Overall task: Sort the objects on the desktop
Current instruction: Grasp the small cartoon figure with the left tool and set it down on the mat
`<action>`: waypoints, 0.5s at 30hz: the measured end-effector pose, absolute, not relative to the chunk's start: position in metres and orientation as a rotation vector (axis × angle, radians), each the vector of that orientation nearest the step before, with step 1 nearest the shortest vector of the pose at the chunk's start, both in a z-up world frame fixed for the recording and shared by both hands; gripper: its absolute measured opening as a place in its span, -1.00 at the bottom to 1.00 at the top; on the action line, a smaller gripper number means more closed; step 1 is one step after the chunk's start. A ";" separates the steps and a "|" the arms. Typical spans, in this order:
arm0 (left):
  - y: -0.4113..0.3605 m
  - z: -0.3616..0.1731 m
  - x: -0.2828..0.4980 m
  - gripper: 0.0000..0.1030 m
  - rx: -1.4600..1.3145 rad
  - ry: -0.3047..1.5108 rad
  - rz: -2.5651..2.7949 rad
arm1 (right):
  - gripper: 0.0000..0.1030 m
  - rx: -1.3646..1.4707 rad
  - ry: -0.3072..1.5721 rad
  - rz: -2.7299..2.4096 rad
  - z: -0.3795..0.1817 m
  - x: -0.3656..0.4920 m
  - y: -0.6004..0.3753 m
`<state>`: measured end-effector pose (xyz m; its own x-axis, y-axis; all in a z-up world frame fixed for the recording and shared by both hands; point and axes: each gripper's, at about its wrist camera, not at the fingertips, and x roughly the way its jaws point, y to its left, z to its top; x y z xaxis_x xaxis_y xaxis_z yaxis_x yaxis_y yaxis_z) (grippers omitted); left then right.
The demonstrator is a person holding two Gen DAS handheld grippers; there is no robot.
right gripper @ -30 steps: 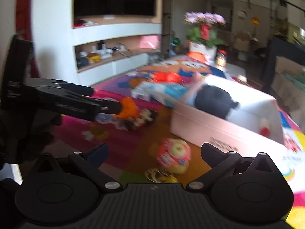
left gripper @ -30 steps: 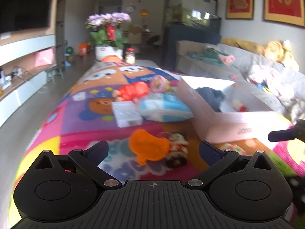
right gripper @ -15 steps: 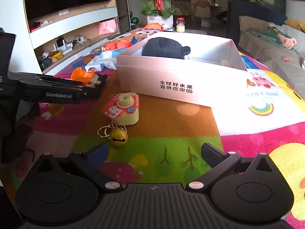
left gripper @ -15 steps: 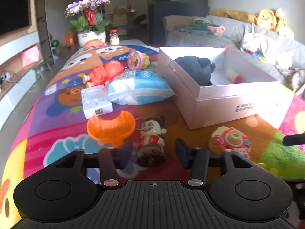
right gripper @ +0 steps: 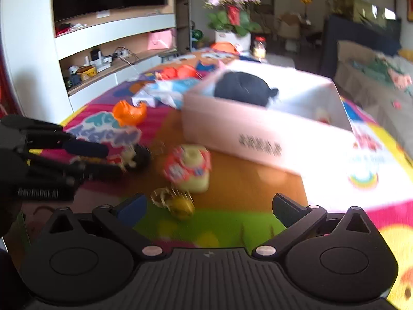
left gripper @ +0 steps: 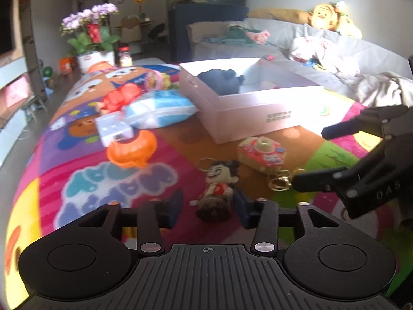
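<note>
A small doll figure point(left gripper: 219, 188) with dark hair and a red top lies on the colourful mat. My left gripper point(left gripper: 207, 208) is partly closed around its lower end, the pads a little apart from it. The doll shows blurred in the right wrist view point(right gripper: 134, 157). A pink and yellow toy camera point(left gripper: 262, 152) with a gold bell keyring point(left gripper: 280, 180) lies right of the doll. My right gripper point(right gripper: 209, 208) is open, just behind the bell point(right gripper: 180, 204) and the camera point(right gripper: 189, 168). A pink box point(left gripper: 247, 116) holds a dark plush point(left gripper: 222, 81).
An orange plastic piece point(left gripper: 131, 149), a white pack point(left gripper: 113, 129), a blue-white bag point(left gripper: 158, 108) and a red toy point(left gripper: 120, 98) lie on the mat's left. A flower pot point(left gripper: 94, 56) stands at the far end. A grey sofa point(left gripper: 322, 51) with plush toys runs along the right.
My left gripper has shifted right and stayed around the doll. My right gripper has come forward to the bell and camera; the right view is now blurred with motion.
</note>
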<state>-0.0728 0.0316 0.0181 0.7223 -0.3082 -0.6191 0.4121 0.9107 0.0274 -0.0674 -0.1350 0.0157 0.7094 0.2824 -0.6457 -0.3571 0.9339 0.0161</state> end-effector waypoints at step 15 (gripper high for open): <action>0.043 0.015 -0.076 0.56 0.071 0.694 -0.414 | 0.94 -0.103 0.745 0.276 0.024 -0.039 -0.138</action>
<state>-0.0759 0.0426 0.0153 0.6910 -0.3466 -0.6343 0.3930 0.9166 -0.0727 -0.0389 -0.1383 0.0243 0.7006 0.2114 -0.6816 -0.2841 0.9588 0.0054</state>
